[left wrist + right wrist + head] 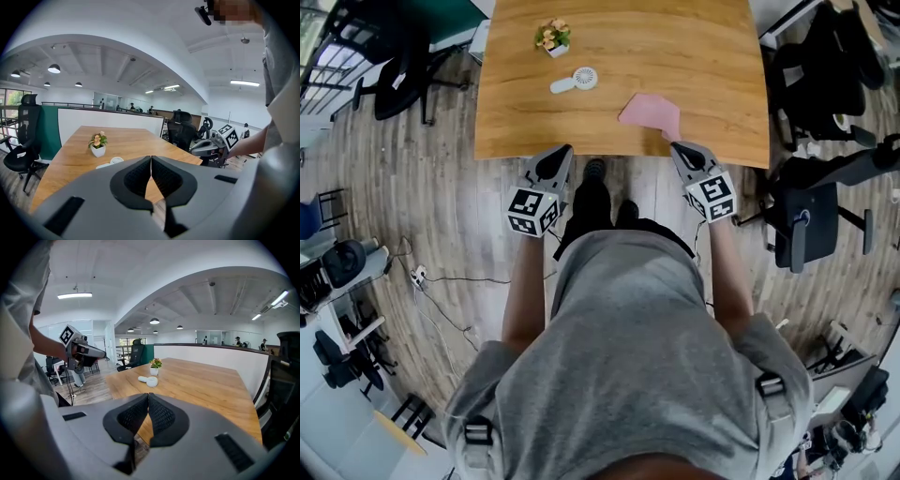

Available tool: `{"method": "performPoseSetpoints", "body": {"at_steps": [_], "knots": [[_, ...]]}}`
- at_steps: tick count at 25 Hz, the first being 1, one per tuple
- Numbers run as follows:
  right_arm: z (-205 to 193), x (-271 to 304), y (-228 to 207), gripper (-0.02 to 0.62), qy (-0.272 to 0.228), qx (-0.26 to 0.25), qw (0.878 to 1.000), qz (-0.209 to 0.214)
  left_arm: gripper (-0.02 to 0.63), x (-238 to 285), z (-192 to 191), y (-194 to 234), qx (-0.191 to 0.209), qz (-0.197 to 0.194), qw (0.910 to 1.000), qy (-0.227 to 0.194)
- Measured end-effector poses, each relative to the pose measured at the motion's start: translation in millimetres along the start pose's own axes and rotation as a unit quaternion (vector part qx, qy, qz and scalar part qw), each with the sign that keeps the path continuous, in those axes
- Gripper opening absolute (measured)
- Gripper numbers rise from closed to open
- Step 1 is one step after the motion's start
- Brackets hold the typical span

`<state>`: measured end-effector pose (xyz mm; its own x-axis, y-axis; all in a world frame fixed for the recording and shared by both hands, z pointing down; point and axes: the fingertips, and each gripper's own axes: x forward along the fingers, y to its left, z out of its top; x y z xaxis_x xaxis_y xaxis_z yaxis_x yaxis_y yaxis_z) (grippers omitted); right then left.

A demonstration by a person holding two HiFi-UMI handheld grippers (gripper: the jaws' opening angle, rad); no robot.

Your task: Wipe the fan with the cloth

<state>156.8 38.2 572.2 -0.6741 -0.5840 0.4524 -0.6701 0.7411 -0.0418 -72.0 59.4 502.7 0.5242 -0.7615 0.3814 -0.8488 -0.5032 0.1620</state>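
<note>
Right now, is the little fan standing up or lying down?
Lying down. In the head view the white fan lies flat on the wooden table, its handle stretched along the wood beside its round head.

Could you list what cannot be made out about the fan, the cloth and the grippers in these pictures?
- Cloth: seen in neither gripper view, likely behind the gripper bodies; the head view cannot settle whether the right gripper touches its corner.
- Fan: in the left gripper view, partly hidden by the left gripper body.
- Fan's grille and any dust: too small in every view.
</note>
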Motion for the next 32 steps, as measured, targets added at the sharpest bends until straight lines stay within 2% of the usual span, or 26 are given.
{"method": "performPoseSetpoints", "body": {"at_steps": [11, 17, 27, 32], "knots": [[5.3, 23.5, -18.7, 0.006, 0.019, 0.022, 0.999, -0.041, 0.021, 35.0, 8.6, 41.7, 0.001, -0.038, 0.9992, 0.015], [20.5, 48.4, -29.6, 0.006, 0.025, 0.035, 0.997, -0.066, 0.021, 66.3, 16.7, 65.8, 0.026, -0.081, 0.9958, 0.035], [35.9, 79.3, -44.8, 0.006, 0.038, 0.06, 0.99, -0.124, 0.023, 114.7, 36.2, 107.5, 0.052, -0.152, 0.9858, 0.049], [40.6, 87.4, -44.9, 0.006, 0.04, 0.077, 0.983, -0.163, 0.023, 130.7, 36.9, 122.2, 0.066, -0.195, 0.9769, 0.058]]}}
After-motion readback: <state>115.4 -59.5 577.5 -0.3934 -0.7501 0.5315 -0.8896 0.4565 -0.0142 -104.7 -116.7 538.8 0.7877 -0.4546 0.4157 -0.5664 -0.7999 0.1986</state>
